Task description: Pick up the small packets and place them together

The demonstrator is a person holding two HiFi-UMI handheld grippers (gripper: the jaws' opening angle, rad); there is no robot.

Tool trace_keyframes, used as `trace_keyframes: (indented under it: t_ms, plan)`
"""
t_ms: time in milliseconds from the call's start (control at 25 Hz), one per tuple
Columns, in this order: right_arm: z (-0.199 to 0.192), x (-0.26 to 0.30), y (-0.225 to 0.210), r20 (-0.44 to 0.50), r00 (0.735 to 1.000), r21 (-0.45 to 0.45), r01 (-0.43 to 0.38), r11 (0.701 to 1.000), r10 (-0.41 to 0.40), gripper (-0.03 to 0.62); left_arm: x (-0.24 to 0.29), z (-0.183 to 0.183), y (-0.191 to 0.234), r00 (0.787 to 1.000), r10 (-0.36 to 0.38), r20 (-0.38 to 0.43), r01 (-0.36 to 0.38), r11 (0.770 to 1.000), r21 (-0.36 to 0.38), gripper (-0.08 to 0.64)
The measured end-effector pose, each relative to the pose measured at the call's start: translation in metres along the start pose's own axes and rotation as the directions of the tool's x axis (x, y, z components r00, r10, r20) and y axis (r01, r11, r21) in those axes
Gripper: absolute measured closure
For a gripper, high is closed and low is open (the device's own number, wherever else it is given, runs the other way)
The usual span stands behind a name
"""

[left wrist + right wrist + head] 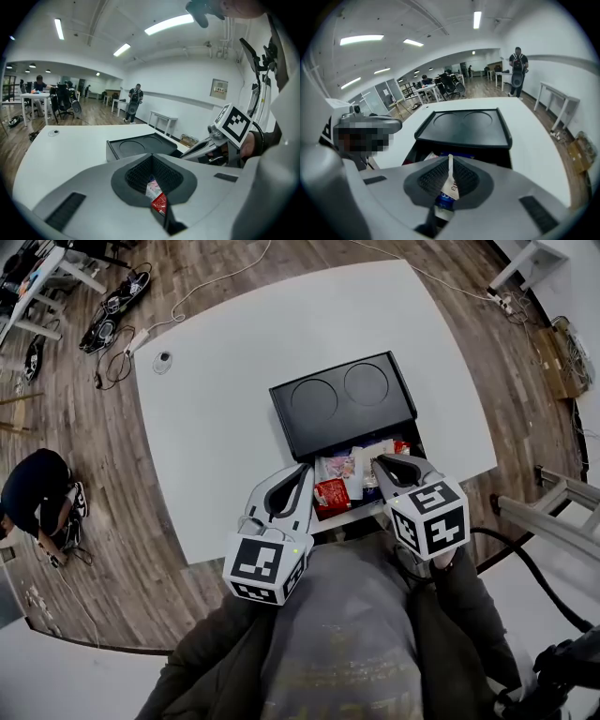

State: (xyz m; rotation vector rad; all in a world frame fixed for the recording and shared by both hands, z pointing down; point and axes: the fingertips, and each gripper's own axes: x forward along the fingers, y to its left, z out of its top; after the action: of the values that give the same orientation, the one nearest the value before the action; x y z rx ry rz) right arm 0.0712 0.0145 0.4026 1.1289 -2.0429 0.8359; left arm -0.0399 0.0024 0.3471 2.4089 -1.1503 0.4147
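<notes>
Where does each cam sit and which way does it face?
Head view: on the person's head, steeply down at white table and black lid; shows left tongs, right tongs, torso.
Left gripper view: on left tongs, facing across the white table; red packet between its jaws, right tongs at right.
Right gripper view: on right tongs, facing the black lid; white-blue packet clamped.
Shared: all show the black lid.
</notes>
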Motion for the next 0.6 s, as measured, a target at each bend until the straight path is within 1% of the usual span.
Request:
trace_keyframes:
  t_ms: [40,120,240,320,440,600]
  plan:
    - [-0.002,0.005,0.003,-0.013,0.999,0.030,-0.033,0.999,0.033,0.570,-0.001,-0.001,0.002,1.000,0.005,-0.003,-0.005,1.000,-0.003,0.557]
    - [-0.005,0.015,0.006,-0.040,0.996,0.080,-0.080,0.994,0.083,0.503,-0.002,-0.003,0.009,1.000,0.018,-0.009,-0.018,1.000,-0.010,0.557]
    - [-0.012,0.028,0.009,-0.087,0.989,0.106,-0.114,0.988,0.123,0.460,-0.001,-0.006,0.018,0.999,0.038,-0.019,-0.038,0.999,-0.025,0.557]
    - [-0.015,0.035,0.012,-0.118,0.984,0.107,-0.124,0.986,0.137,0.460,0.000,-0.007,0.021,0.999,0.043,-0.025,-0.044,0.999,-0.032,0.557]
    - [-0.019,0.042,0.010,-0.159,0.980,0.081,-0.108,0.991,0.120,0.460,0.005,-0.009,0.024,0.999,0.044,-0.030,-0.045,0.998,-0.039,0.557]
    - [-0.018,0.047,0.011,-0.181,0.976,0.066,-0.109,0.992,0.120,0.460,0.007,-0.010,0.028,0.998,0.048,-0.037,-0.049,0.998,-0.049,0.557]
